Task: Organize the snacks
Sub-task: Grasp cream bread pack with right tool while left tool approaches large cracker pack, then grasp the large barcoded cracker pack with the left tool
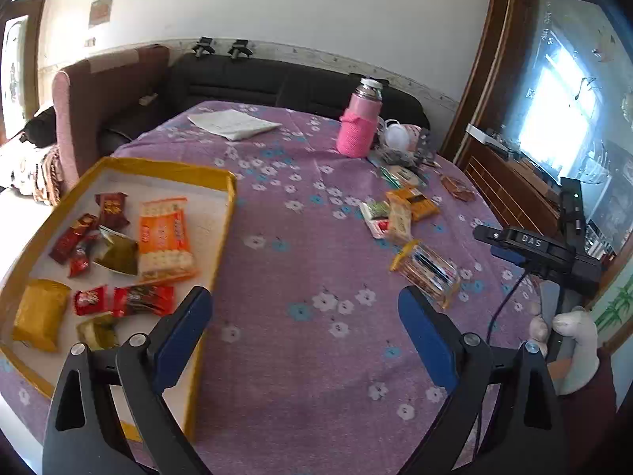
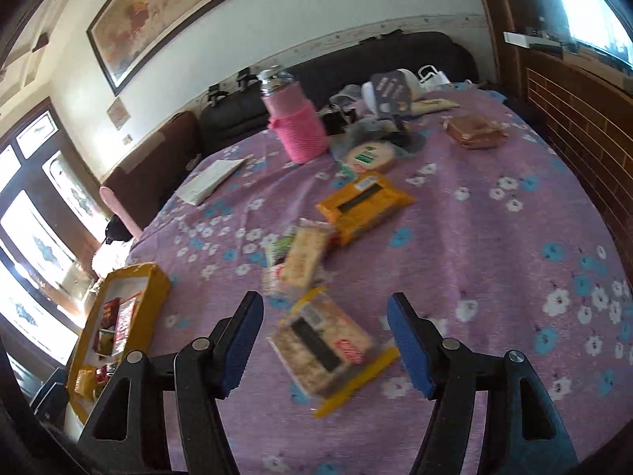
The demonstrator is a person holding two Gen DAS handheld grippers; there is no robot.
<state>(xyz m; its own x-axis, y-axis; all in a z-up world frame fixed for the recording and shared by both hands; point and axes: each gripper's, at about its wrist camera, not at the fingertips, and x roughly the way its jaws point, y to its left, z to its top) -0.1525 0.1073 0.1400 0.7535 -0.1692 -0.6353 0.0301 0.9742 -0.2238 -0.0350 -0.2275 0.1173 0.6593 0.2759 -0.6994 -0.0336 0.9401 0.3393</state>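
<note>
Snacks remain to be gathered: the right gripper (image 2: 324, 340) hangs over the tabletop (image 2: 494, 245) with its jaws spread wide and empty, a clear cracker packet (image 2: 330, 346) lying between and just ahead of them. Beyond the jaws sit more loose packets (image 2: 364, 206). The left gripper (image 1: 304, 316), also wide open and holding nothing, has the yellow tray (image 1: 221, 213) of collected snacks to its left. Likely next: lower, close on the packet, carry it trayward.
</note>
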